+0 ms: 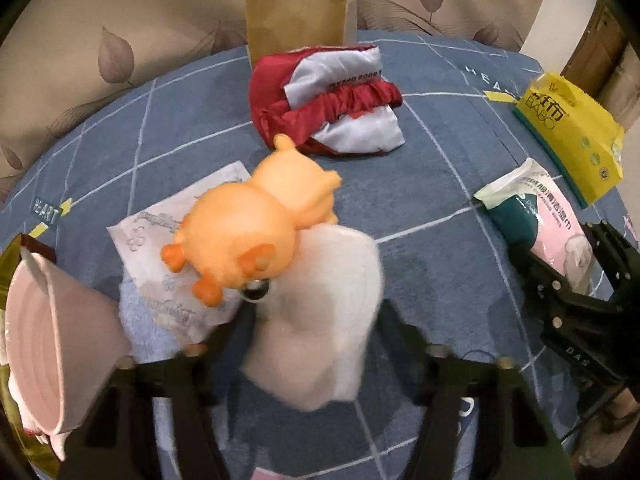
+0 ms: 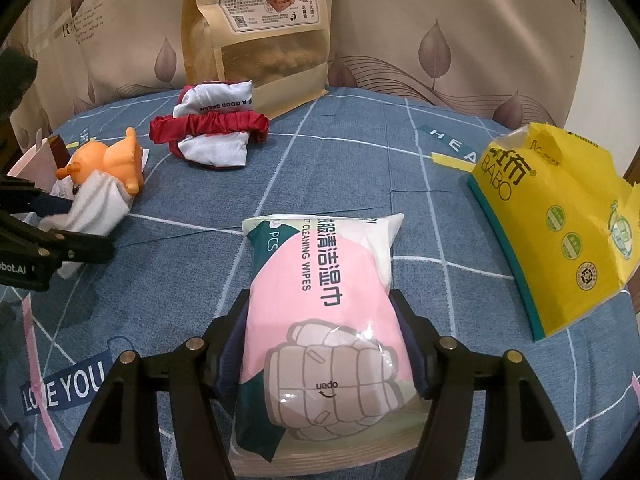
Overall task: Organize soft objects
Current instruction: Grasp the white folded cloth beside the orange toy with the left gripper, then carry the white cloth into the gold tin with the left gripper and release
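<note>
Wipes pack (image 2: 320, 320): clamped in your right gripper (image 2: 324, 344), near centre. White cloth (image 1: 320, 320) carrying orange toy (image 1: 256, 224): pinched by your left gripper (image 1: 316, 332), far left. Bare bedsheet (image 2: 344, 168) lies between; yellow tissue pack (image 2: 560, 232) borders right edge.

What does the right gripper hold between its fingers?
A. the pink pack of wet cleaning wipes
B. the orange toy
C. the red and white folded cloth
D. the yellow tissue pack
A: the right gripper is closed on the pink pack of wet cleaning wipes.
</note>
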`<state>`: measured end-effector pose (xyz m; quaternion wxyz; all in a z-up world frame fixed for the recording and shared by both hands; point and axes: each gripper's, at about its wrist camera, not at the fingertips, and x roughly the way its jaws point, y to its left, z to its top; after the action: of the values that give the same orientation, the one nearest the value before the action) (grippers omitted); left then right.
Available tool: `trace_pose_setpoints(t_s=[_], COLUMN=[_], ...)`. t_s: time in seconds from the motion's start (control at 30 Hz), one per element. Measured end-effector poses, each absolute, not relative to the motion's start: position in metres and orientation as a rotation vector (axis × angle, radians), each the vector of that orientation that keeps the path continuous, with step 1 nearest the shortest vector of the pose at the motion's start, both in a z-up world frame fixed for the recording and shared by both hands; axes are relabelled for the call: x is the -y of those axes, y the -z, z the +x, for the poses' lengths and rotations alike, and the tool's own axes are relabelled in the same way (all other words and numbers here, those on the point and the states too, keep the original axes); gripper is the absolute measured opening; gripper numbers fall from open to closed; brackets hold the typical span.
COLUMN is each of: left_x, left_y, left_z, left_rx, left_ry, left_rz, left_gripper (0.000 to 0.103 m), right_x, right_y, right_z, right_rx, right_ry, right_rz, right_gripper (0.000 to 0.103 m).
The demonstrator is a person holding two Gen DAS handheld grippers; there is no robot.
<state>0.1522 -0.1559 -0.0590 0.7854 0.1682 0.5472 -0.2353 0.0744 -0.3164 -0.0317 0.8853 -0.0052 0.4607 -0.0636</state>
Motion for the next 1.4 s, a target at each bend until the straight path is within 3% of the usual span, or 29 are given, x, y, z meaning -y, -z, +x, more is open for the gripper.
trace_pose_setpoints(t_s=[0.03,0.2,0.87,1.4], left_x=[0.154,0.144,0.134,0.052], left_y=[0.058,0.051,-0.002,-0.053], left_z=[0.152,0.152,0.102,0.127], left_rx=[-1.174,-1.203,-1.130,-1.025], left_ry=[0.484,0.517,0.647,0.458], left_rz=[0.380,0.311,0.293,0.202], left_gripper=[0.035,0.027,0.027,0.027], right_x=[0.316,0.316,0.317,0.316], right_y=[0.032,0.032,0.032,0.032], right_z=[0.074,0.074,0.074,0.074], right_rx=[-0.958,-0.959,-0.959,-0.959], right_ry=[0.133,0.131,0.132,0.133], right_rz=[-0.011,-0.006,-0.008,-0.008], right_gripper=[0.064,0.064,0.064,0.064])
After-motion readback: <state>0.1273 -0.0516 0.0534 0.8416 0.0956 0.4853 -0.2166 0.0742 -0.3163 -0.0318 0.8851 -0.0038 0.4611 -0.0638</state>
